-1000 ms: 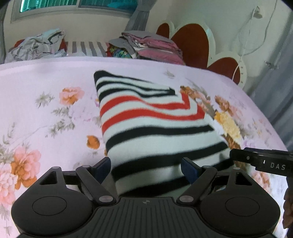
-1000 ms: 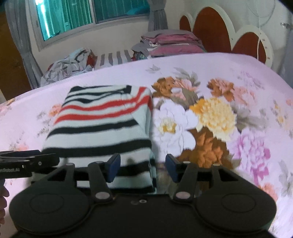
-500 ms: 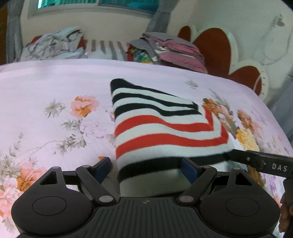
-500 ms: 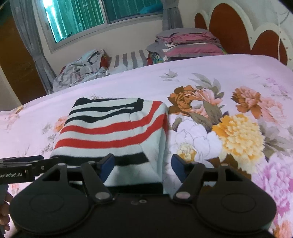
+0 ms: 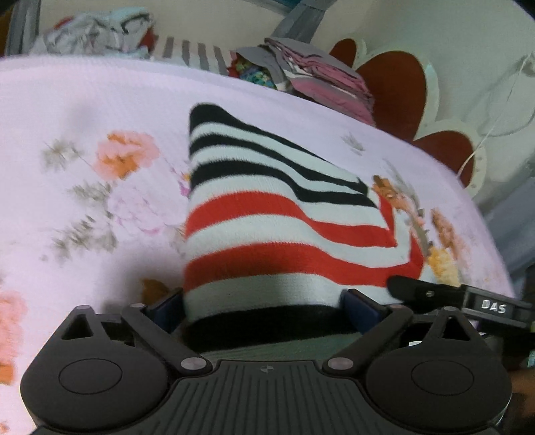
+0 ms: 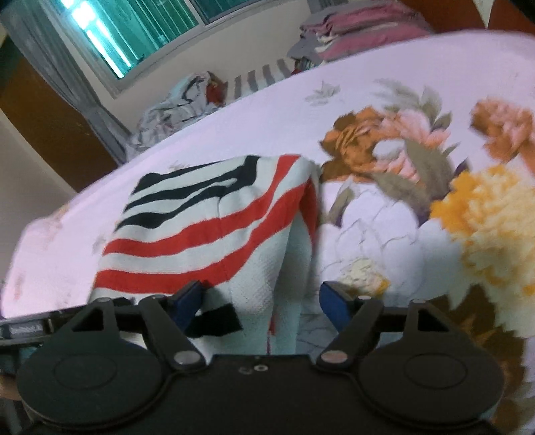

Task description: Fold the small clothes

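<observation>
A small knit garment with black, red and white stripes (image 5: 267, 214) lies on the floral bedspread (image 5: 83, 174). Its near hem is lifted and curls up between the fingers of my left gripper (image 5: 264, 302), whose jaws stand wide apart around the cloth. In the right wrist view the same garment (image 6: 207, 227) rises at its near right corner between the fingers of my right gripper (image 6: 264, 299), also spread wide. The right gripper's finger shows at the right of the left wrist view (image 5: 451, 297). Whether either gripper pinches the cloth is hidden.
A stack of folded pink and grey clothes (image 5: 317, 77) sits at the far side near the red and white headboard (image 5: 401, 87). A heap of unfolded clothes (image 5: 97, 30) lies at the far left under the window (image 6: 133, 36).
Both grippers have moved forward over the garment, carrying its near hem up and toward the far end. The lower black stripes have passed out of sight beneath the grippers.
</observation>
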Demonstrator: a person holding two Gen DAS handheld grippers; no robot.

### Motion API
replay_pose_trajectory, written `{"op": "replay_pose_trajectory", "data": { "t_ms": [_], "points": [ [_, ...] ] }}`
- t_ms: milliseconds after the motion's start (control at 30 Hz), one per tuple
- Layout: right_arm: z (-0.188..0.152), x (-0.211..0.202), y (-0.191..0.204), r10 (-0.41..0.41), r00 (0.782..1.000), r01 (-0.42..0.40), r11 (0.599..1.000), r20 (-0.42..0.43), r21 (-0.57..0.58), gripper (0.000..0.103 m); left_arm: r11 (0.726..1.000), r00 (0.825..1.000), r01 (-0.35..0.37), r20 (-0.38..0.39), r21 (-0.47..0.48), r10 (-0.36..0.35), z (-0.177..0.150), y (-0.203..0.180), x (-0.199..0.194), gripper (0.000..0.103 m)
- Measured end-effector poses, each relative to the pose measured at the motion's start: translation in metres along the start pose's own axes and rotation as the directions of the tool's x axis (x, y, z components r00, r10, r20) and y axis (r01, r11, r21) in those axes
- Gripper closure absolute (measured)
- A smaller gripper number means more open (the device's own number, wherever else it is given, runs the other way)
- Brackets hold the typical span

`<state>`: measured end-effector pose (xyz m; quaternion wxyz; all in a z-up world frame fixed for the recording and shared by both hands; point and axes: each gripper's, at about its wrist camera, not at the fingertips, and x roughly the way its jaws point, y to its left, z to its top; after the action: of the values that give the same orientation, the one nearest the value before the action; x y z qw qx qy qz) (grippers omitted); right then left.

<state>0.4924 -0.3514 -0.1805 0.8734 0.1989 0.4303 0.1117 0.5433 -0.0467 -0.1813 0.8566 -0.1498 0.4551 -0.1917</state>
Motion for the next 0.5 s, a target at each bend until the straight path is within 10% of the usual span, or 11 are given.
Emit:
{"op": "replay_pose_trajectory", "data": {
  "t_ms": [300,500],
  "points": [
    [0.004,0.007,-0.01,0.113,0.994,-0.113,0.992,-0.006,0.057,0.055,1.0,1.0,0.023,0.017,-0.001,-0.023,0.002,-0.005,0.004,0.019],
    [0.003,0.012,-0.006,0.104,0.994,-0.103,0.994,-0.012,0.041,0.049,1.0,1.0,0.002,0.017,0.018,-0.002,0.004,-0.007,0.004,0.025]
  ]
}}
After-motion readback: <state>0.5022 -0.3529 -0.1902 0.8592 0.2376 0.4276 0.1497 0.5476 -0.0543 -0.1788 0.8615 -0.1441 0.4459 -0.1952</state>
